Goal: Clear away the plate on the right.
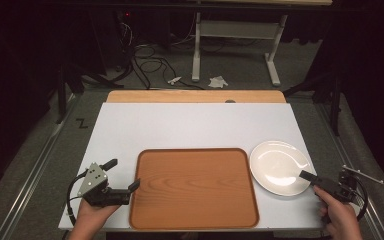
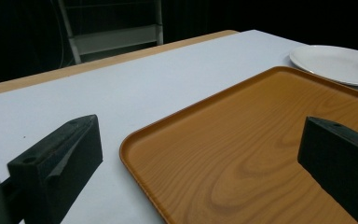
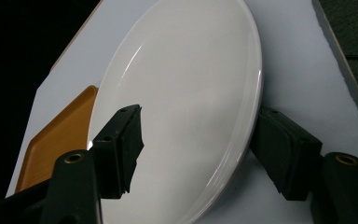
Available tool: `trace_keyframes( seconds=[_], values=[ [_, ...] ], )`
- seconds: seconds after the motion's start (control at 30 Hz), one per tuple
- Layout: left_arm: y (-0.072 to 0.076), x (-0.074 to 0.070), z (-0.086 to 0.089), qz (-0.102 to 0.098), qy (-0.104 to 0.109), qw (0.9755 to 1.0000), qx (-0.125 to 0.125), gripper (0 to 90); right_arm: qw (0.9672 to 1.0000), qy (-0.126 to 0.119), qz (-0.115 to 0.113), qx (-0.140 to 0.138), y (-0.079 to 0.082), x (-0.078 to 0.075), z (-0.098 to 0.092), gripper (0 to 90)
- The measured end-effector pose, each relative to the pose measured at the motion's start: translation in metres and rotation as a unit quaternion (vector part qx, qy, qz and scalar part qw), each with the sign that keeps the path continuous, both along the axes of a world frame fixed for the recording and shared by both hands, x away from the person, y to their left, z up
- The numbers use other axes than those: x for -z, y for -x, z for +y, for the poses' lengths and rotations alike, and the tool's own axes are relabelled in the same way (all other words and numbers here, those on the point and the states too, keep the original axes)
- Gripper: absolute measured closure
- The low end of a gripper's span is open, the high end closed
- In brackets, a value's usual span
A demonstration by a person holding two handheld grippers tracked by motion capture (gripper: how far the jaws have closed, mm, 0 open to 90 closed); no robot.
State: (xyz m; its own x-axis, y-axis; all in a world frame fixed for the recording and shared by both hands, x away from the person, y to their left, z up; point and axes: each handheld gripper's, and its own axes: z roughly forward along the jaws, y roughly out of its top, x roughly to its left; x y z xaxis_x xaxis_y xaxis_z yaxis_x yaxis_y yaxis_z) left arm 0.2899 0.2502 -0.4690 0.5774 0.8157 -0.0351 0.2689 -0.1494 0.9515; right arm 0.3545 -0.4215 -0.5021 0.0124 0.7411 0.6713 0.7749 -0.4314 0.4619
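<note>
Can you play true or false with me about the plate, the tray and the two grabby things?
1. The white plate lies on the wooden tray. False: it sits on the table, to the right of the tray.
2. The tray has nothing on it. True.
3. The right gripper has its jaws either side of the plate's rim. True.
4. The left gripper is squeezed shut. False: its jaws stand wide apart, at the tray's left edge.
5. There is food on the plate. False: it is bare.
</note>
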Motion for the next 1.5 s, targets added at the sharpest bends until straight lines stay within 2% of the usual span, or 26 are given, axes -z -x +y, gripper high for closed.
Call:
trace_keyframes(
  seconds=[0.17, 0.27, 0.6, 0.83, 1.0, 1.13, 1.2, 1.3, 1.4, 1.5],
  values=[
    [0.0001, 0.0000, -0.0007, 0.002, 0.000, 1.0000, -0.001, 0.4, 1.0000, -0.001, 0.001, -0.004, -0.0005, 0.0028, -0.0019, 42.5],
    [0.0003, -0.0002, -0.0012, 0.001, -0.001, 1.0000, 0.000, 0.5, 0.9999, -0.009, 0.003, -0.005, -0.0010, 0.0034, -0.0031, 42.0],
    [-0.0015, 0.0017, -0.0013, 0.008, -0.003, 1.0000, 0.002, 0.8, 0.9999, -0.008, -0.007, -0.010, -0.0012, 0.0051, -0.0034, 42.7],
    [-0.0013, 0.0017, -0.0017, 0.008, -0.005, 1.0000, 0.001, 0.9, 0.9999, -0.003, 0.000, -0.013, -0.0022, 0.0041, -0.0034, 44.6],
    [-0.0017, 0.0025, -0.0016, 0.011, -0.006, 0.9999, 0.001, 1.2, 1.0000, -0.004, 0.005, -0.002, -0.0014, 0.0065, -0.0061, 57.1],
    [-0.0018, 0.0027, -0.0021, 0.012, -0.004, 0.9999, -0.002, 1.3, 1.0000, 0.004, 0.002, -0.004, -0.0014, 0.0075, -0.0074, 61.6],
    [-0.0017, 0.0026, -0.0023, 0.011, -0.007, 0.9999, -0.002, 1.4, 0.9999, 0.014, 0.001, -0.003, -0.0013, 0.0074, -0.0063, 65.7],
    [-0.0017, 0.0026, -0.0023, 0.010, -0.010, 0.9999, -0.002, 1.8, 0.9992, 0.039, 0.001, 0.001, -0.0005, 0.0083, -0.0054, 77.1],
    [-0.0018, 0.0027, -0.0021, 0.010, -0.008, 0.9999, -0.003, 1.9, 0.9992, 0.041, 0.003, 0.001, -0.0011, 0.0084, -0.0063, 78.4],
    [-0.0018, 0.0026, -0.0023, 0.011, -0.011, 0.9999, -0.003, 2.0, 0.9996, 0.022, 0.013, 0.006, -0.0020, 0.0086, -0.0086, 80.5]
  ],
)
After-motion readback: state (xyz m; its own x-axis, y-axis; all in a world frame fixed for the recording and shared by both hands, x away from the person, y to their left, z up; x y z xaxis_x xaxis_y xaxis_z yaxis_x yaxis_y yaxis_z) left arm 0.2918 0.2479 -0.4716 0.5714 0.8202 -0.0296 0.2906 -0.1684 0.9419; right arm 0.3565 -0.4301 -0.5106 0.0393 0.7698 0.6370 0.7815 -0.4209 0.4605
